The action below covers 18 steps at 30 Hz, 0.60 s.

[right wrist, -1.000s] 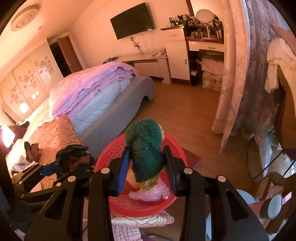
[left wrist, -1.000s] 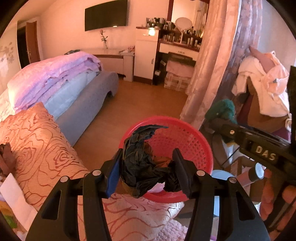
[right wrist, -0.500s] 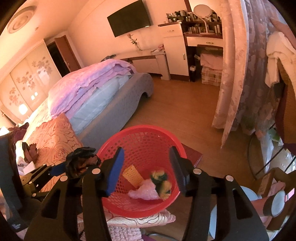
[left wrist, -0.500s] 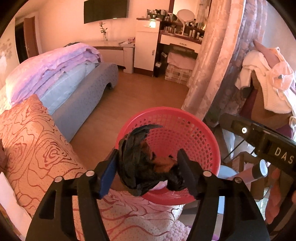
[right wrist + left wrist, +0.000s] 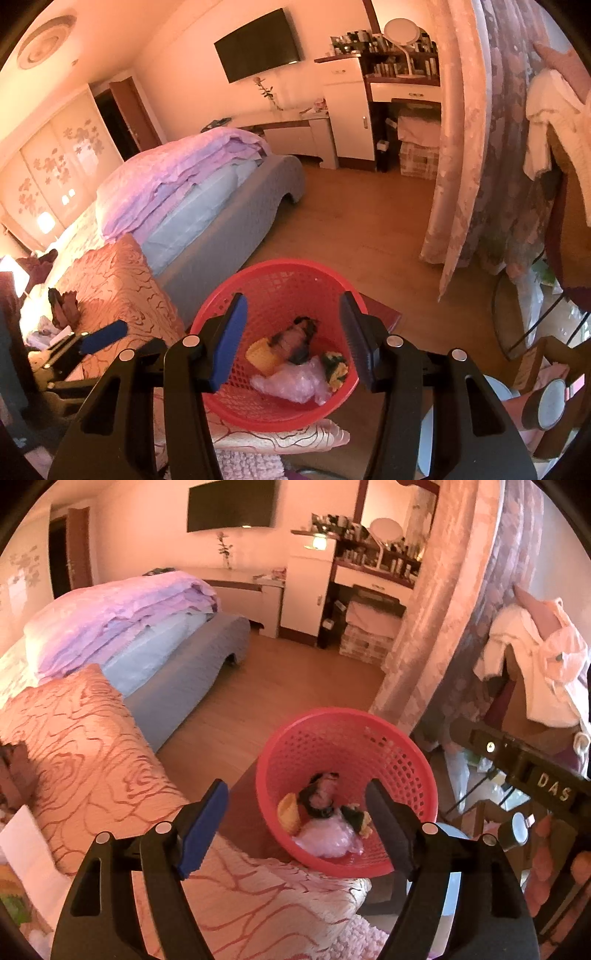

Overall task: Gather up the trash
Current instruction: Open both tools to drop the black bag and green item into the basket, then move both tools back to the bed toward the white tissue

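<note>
A: Left wrist view. Dropped since a second ago: dark crumpled bag (image 5: 320, 794), now in the red basket (image 5: 391, 738). Left gripper (image 5: 297, 825) spread wide, empty, bag between and beyond the tips.

B: Right wrist view. Right gripper (image 5: 293, 332) likewise wide, empty. Bag (image 5: 295, 341) blurred; probably light, soft, pinchable at any fold.
</note>
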Motion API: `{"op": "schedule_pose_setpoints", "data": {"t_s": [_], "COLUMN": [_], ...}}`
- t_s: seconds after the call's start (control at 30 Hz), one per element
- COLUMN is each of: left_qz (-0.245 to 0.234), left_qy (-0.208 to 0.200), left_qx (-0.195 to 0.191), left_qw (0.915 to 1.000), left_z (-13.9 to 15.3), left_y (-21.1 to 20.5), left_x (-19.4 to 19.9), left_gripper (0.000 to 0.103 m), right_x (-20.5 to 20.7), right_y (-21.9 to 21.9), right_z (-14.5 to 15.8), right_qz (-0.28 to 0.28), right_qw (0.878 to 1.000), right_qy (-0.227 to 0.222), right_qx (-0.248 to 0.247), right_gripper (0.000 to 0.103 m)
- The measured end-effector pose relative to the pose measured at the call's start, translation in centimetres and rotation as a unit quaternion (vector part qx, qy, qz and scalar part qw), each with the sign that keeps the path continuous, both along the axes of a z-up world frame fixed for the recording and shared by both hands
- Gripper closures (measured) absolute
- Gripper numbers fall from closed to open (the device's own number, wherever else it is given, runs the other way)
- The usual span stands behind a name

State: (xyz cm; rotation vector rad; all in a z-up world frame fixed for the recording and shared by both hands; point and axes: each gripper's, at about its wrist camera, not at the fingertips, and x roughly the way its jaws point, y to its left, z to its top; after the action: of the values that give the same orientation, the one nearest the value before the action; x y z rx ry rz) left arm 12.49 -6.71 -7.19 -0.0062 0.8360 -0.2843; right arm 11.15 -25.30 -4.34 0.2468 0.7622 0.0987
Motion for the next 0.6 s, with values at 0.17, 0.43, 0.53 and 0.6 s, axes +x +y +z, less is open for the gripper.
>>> {"op": "schedule_pose_setpoints", "data": {"t_s": [0.17,0.43,0.53,0.6], "left_qz": [0.018,0.034,0.045,0.054], "left_qy": [-0.017,-0.034,-0.038,-0.04], "left_qx": [0.01,0.031,0.036,0.034], "left_qw": [0.9996,0.9983,0.9976,0.9972], "left_z": [1.0,1.5,1.9,2.1], "left_y": [1.0,2.8,4.0,5.0], "left_x": [-1.2,-4.2,-5.2,-5.7], "left_gripper": [0.029,0.029,0.029,0.029], "right_x": [-0.3,-1.7,-2.2,-2.4], "right_y": [1.1,4.4,5.7,6.4], "right_z": [-0.1,0.0,0.0,0.1], "right_qz": [0.015,0.077,0.099,0.114], "right_qw": [1.0,0.997,0.995,0.993], "right_qy": [-0.001,-0.016,-0.02,-0.021], "right_qx": [-0.007,-0.016,-0.025,-0.027], "right_gripper": [0.051,0.046,0.046,0.046]}}
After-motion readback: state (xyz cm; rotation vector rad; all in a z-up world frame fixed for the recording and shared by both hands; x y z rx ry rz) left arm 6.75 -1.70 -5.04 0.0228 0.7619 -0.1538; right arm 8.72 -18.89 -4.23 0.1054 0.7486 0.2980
